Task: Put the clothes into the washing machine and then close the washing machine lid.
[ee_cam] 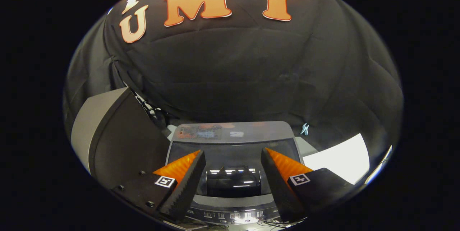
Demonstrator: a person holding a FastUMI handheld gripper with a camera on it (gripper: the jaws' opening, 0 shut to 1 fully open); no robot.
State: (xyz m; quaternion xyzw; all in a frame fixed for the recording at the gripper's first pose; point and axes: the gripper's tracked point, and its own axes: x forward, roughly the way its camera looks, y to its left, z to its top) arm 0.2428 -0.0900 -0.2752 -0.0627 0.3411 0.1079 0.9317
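1. My claw [233, 157] hangs spread wide with nothing between its 2 fingers [187, 184]; they frame the washing machine [233, 141] from above.
2. Just below the fingertips lies the machine's control strip [233, 216], lit with small buttons.
3. Between the fingers is the lid [233, 173], a dark glossy pane that looks shut and lying flat, mirroring the ceiling lights. I judge it stiff, smooth and slippery, hinged at the far side, so pressing on top suits it better than pinching.
4. I cannot make out any clothes; if they are inside, the dark pane hides them. Cloth should be light, soft and floppy, best pinched at a bunched fold.
5. Beyond the lid sits the grey back panel [231, 132] with a sticker [199, 133].
6. To one side rises a big grey box [104, 130]; to the other lies a white sheet [341, 157], with a pale clip [305, 129] near the wall [251, 69].
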